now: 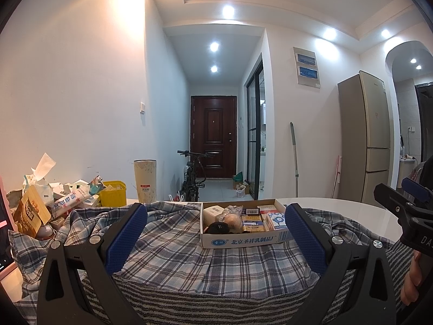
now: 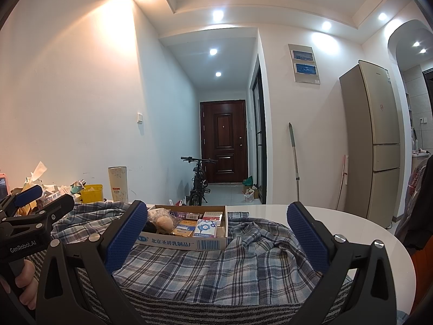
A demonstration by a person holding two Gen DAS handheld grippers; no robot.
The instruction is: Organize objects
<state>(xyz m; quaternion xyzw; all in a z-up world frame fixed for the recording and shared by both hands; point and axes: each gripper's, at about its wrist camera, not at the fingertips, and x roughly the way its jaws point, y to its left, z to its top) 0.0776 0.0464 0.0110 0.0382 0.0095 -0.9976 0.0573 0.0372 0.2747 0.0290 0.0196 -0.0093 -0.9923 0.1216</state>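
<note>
A shallow cardboard box (image 1: pixel 243 239) sits on a blue plaid cloth (image 1: pixel 173 246) over the table. It holds small medicine boxes, a beige ball in plastic wrap (image 1: pixel 235 220) and a dark round thing. My left gripper (image 1: pixel 216 233) is open and empty, held over the cloth just short of the box. My right gripper (image 2: pixel 216 233) is open and empty, with the box (image 2: pixel 186 241) ahead and to the left of its middle. Each gripper shows at the edge of the other's view, the right gripper (image 1: pixel 403 203) and the left gripper (image 2: pixel 40 200).
A heap of packets, tissues and a yellow tub (image 1: pixel 112 193) lies at the table's far left, with a tall cream tumbler (image 1: pixel 145 180) beside it. The white round table (image 2: pixel 338 216) runs out to the right. A pink phone (image 1: pixel 4 224) stands at far left. A bicycle, mop and fridge stand beyond.
</note>
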